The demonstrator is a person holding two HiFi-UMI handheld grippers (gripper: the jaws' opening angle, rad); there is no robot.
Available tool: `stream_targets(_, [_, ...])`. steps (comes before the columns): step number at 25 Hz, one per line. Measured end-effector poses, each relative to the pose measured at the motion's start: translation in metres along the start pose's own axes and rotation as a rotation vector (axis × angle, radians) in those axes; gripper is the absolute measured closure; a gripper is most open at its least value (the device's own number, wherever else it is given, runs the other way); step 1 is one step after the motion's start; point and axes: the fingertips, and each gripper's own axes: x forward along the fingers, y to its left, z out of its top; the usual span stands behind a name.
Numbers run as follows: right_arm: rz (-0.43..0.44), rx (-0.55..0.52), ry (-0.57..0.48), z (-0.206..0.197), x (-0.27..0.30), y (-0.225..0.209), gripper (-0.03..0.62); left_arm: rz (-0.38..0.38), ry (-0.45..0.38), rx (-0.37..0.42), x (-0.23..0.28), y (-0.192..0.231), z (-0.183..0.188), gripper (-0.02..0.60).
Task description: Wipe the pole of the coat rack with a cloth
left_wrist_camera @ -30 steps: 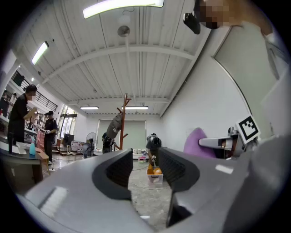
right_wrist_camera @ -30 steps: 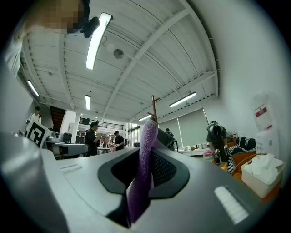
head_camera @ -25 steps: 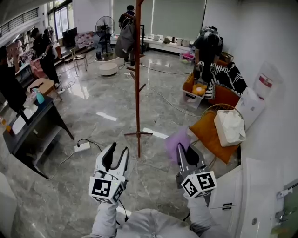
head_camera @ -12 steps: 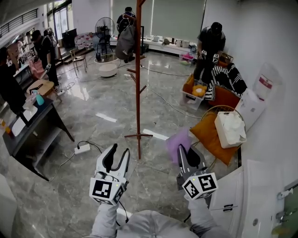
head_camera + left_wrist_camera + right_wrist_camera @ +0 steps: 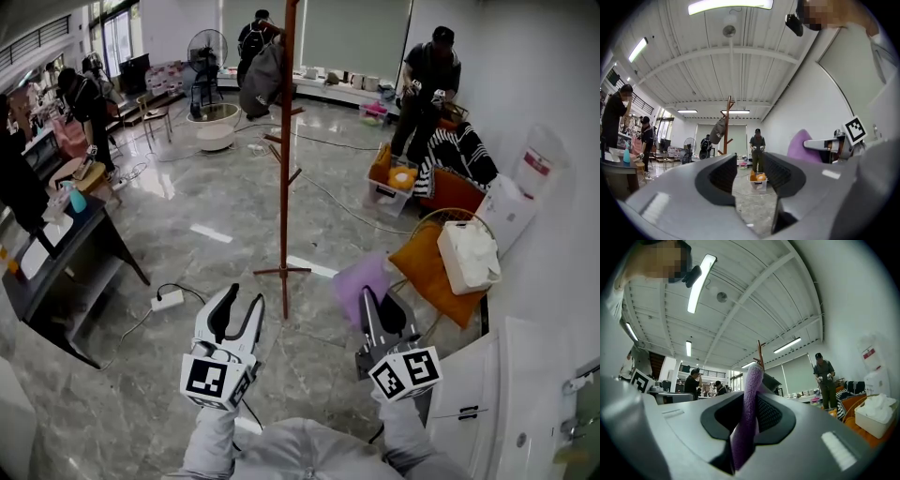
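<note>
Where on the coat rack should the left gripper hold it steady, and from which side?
Probably the bare pole between pegs and feet, from the near side: upright, slim, unobstructed there, and facing the open left gripper.

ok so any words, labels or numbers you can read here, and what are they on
Nothing reads clearly.
The red label on the white unit by the wall: too blurred to read.
Cubes on the left gripper and right gripper: square patterns only, no letters.
</note>
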Motion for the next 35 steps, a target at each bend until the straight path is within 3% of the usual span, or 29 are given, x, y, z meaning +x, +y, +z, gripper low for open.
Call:
stream_targets(12, [-0.016, 0.021, -0.002, -0.018, 0.042, -0.009, 0.536, 0.0, 0.02, -0.006, 0.029, 0.034, -0.026, 0.397])
stream_targets(26, [0.097, 0.066, -0.005, -0.033, 0.168, -0.125, 0.536, 0.111, 0.025, 0.026, 0.183, 0.058, -0.036, 0.397])
stream_targets(35, [0.167, 0.101, -0.002, -0.048, 0.231, -0.167, 0.536, 0.192, 0.073, 0.027, 0.235, 0.076, -0.055, 0.397])
